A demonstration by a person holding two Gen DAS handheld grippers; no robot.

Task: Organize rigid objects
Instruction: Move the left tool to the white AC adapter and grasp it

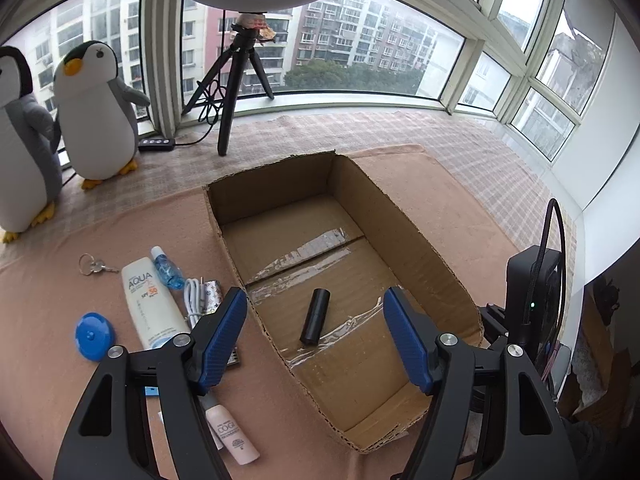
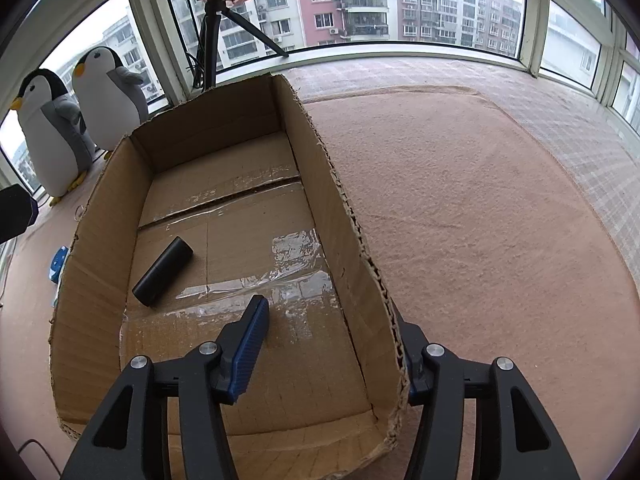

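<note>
An open cardboard box (image 1: 420, 248) (image 2: 344, 216) sits on the pink mat with a black cylinder (image 1: 316, 316) (image 2: 162, 272) lying on its floor. Left of the box lie a white sunscreen tube (image 1: 150, 304), a small blue bottle (image 1: 166, 270), keys (image 1: 94, 266), a blue round cap (image 1: 94, 336), a white cable (image 1: 194, 300) and a pink tube (image 1: 234, 436). My left gripper (image 1: 315, 294) hangs open above the box's left wall, over the cylinder. My right gripper (image 2: 332, 312) is open and straddles the box's right wall, its right finger hidden behind the cardboard.
Two plush penguins (image 1: 96, 112) (image 2: 108, 92) and a black tripod (image 1: 236, 80) with a ring light stand by the window behind the box. A black device with a cable (image 1: 532, 300) is at the right edge. Pink mat (image 2: 480, 220) stretches to the right of the box.
</note>
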